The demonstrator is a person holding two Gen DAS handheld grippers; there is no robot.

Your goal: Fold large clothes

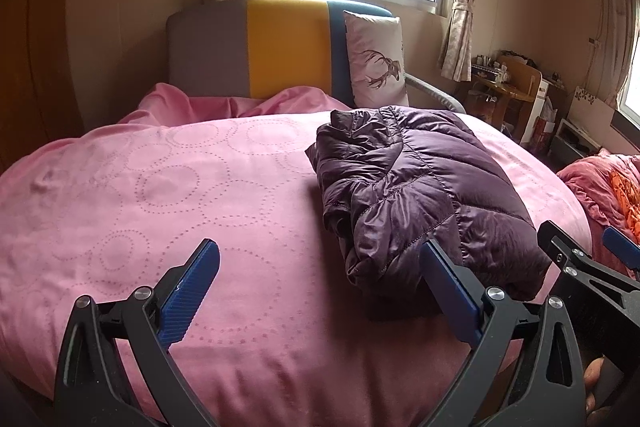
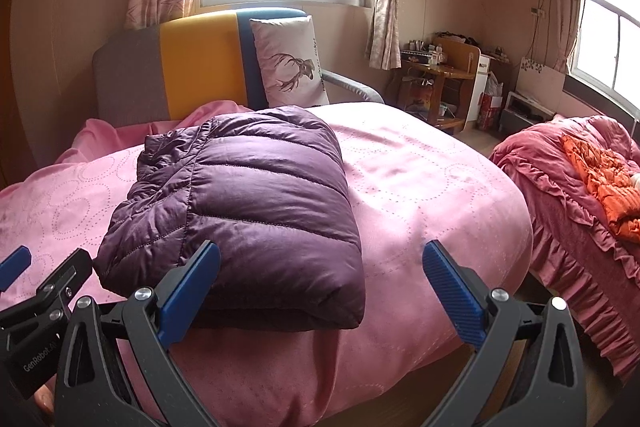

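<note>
A purple quilted down jacket [image 1: 416, 195] lies folded into a thick rectangular bundle on the pink bedspread [image 1: 180, 187]. It also shows in the right wrist view [image 2: 248, 211], on the near part of the bed [image 2: 420, 195]. My left gripper [image 1: 320, 267] is open and empty, held above the bed's near edge, its right finger just in front of the jacket's near corner. My right gripper [image 2: 320, 267] is open and empty, its left finger in front of the jacket's near edge. Each gripper shows at the side of the other's view.
A grey, yellow and blue headboard [image 1: 280, 47] and a deer-print pillow [image 1: 378, 59] stand at the far end. A second bed with red bedding and an orange garment [image 2: 600, 179] is to the right. A wooden desk [image 2: 440, 83] stands by the window wall.
</note>
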